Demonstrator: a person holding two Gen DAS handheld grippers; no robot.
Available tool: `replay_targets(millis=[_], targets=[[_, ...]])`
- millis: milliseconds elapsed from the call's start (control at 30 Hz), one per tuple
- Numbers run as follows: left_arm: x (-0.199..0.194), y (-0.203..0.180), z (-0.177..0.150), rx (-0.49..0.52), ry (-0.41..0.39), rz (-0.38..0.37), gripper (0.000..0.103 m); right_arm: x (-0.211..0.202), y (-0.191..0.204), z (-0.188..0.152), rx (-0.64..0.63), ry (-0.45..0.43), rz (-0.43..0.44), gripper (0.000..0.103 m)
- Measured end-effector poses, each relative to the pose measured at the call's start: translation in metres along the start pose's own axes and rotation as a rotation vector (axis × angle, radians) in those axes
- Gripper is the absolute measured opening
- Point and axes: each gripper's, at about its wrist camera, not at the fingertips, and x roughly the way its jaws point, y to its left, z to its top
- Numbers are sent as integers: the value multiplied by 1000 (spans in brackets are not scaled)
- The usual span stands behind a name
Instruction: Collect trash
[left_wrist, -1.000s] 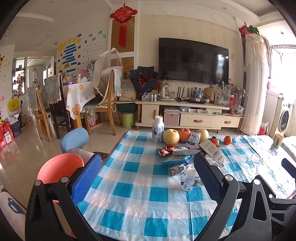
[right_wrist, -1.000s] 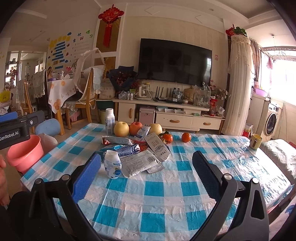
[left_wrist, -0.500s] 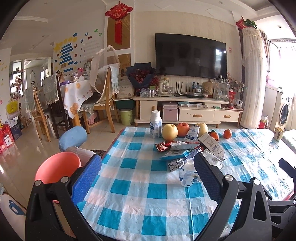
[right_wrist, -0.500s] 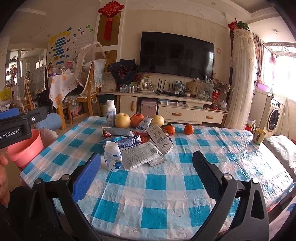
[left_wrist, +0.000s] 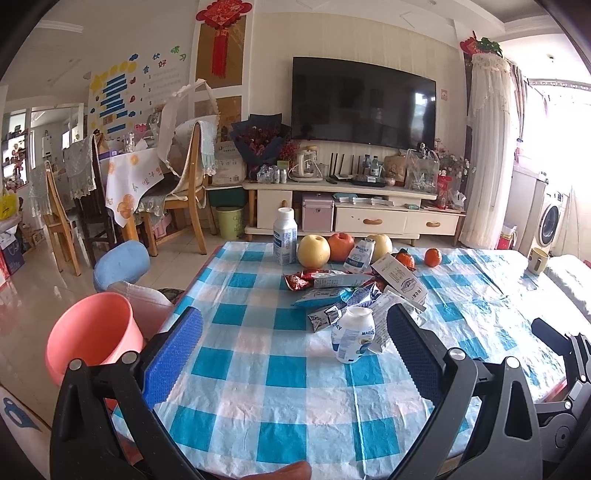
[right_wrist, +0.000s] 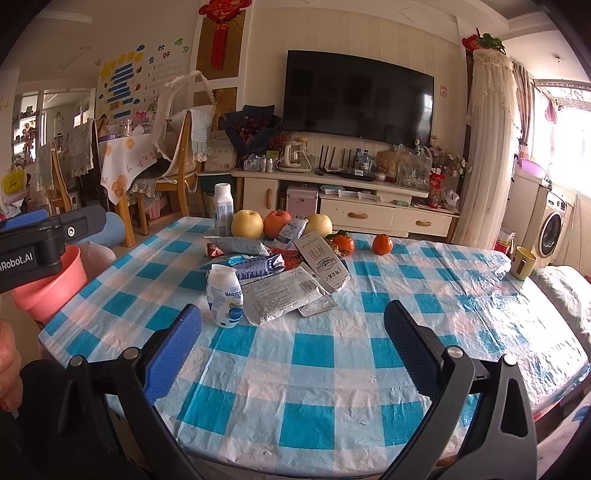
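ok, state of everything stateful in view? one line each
left claw: open, empty, above the near table edge
right claw: open, empty
small white bottle: upright, nearest the claws
tall white bottle: upright, capped, far edge
wrappers: lying flat, overlapping in a pile
white carton: lying on its side on the pile
pink bucket: upright, beside the table, contents not visible
yellow mug: upright
TV: off

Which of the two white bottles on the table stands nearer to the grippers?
The short, rounded white bottle with blue print, at the front of the wrapper pile. The tall bottle stands at the far edge, beside the yellow fruit.
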Motion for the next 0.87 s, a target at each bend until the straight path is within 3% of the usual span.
replay_targets(millis=[867], targets=[[19, -28, -9, 82, 73, 40, 98, 8, -15, -10, 47, 50, 25, 99]])
